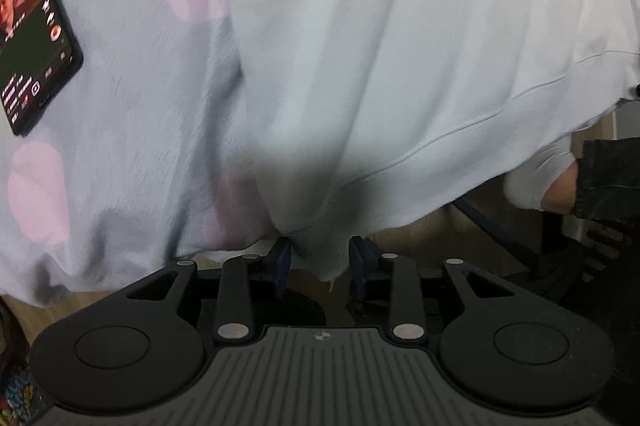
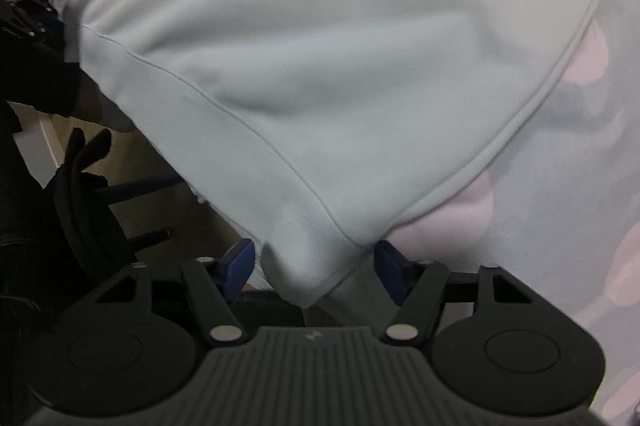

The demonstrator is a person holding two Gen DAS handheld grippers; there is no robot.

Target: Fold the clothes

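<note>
Blue-padded fingers point(image 1: 283, 260) of the left gripper point(image 1: 320, 262) stand apart with a hemmed corner of the pale garment point(image 1: 400, 66) hanging down between them — the cloth brushes the left pad but is not pinched. On the other side, the right gripper point(image 2: 316, 264) is spread wider still, and a second corner of the same garment point(image 2: 320, 86) droops into the gap, touching neither pad as far as can be seen.

Both corners overhang the near edge of a surface covered by a pale blue spread with pink dots point(image 1: 120, 106) (the garment lies across it, filling most of both views). A stitched hem runs diagonally along the garment's lower border in each view. A lit phone point(image 1: 32, 30) lies on the spread at the far left, well apart from the garment's edge.

Below the overhang the floor is open, though dark chair legs point(image 2: 132, 186) stand near the left of the right gripper — and a gloved hand point(image 1: 536, 178) with a dark sleeve shows at the right edge of the left view.
</note>
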